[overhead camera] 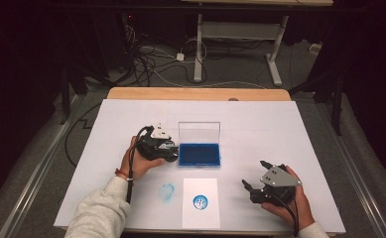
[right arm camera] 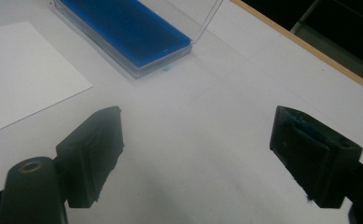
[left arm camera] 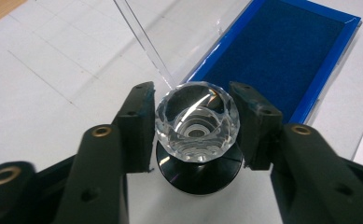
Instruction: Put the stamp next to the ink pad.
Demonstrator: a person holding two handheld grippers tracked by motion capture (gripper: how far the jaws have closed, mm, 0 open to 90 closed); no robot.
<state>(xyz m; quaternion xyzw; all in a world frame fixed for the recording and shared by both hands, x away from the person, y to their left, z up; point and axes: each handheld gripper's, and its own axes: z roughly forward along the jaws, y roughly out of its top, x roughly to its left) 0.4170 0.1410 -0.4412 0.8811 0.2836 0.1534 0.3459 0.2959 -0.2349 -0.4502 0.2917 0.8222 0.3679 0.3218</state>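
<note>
Centre frame, the left tool (left arm camera: 193, 128) loosely flanks a crystal-topped stamp (left arm camera: 197, 122) beside the blue ink pad (left arm camera: 282, 51); right tool (right arm camera: 195, 158) gapes wide.

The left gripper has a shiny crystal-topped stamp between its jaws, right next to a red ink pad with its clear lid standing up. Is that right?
Not quite: the ink pad is blue, not red, as the left gripper view shows. The rest fits: the left gripper has the crystal-topped stamp between its jaws, and the clear lid stands up.
</note>
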